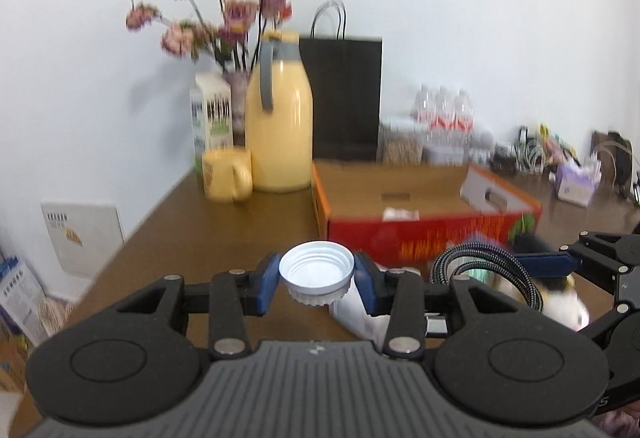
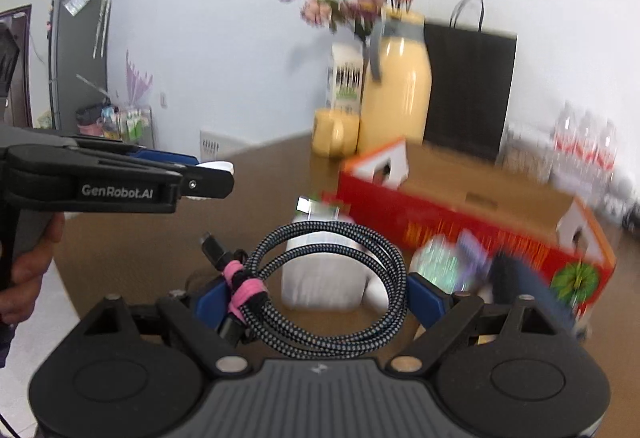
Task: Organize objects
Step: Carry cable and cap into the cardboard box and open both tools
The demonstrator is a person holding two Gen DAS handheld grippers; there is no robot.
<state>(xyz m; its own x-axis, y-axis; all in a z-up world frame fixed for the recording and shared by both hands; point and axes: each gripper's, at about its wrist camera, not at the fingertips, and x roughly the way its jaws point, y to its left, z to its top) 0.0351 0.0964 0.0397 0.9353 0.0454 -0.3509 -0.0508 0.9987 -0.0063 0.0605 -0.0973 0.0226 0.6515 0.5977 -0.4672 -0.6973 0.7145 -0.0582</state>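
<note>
My left gripper (image 1: pixel 316 278) is shut on a white screw cap (image 1: pixel 316 272), open side up, clamped between its blue pads above the brown table (image 1: pixel 224 238). The right wrist view catches the same gripper (image 2: pixel 208 174) side-on at the left, with the cap's (image 2: pixel 218 167) edge showing at its tip. A coiled black-and-white braided cable (image 2: pixel 332 228) tied with a pink band sits between the blue pads of my right gripper (image 2: pixel 318 298), which is shut on the coil across its width. In the left wrist view, the cable (image 1: pixel 480 258) and right gripper (image 1: pixel 560 262) appear at the right.
An open red cardboard box (image 1: pixel 420 238) lies just behind both grippers. At the back left stand a yellow jug (image 1: pixel 280 126), a yellow mug (image 1: pixel 226 176), a milk carton (image 1: pixel 212 118), a flower vase and a black paper bag (image 1: pixel 344 94). A white pouch (image 2: pixel 320 278) lies below the cable.
</note>
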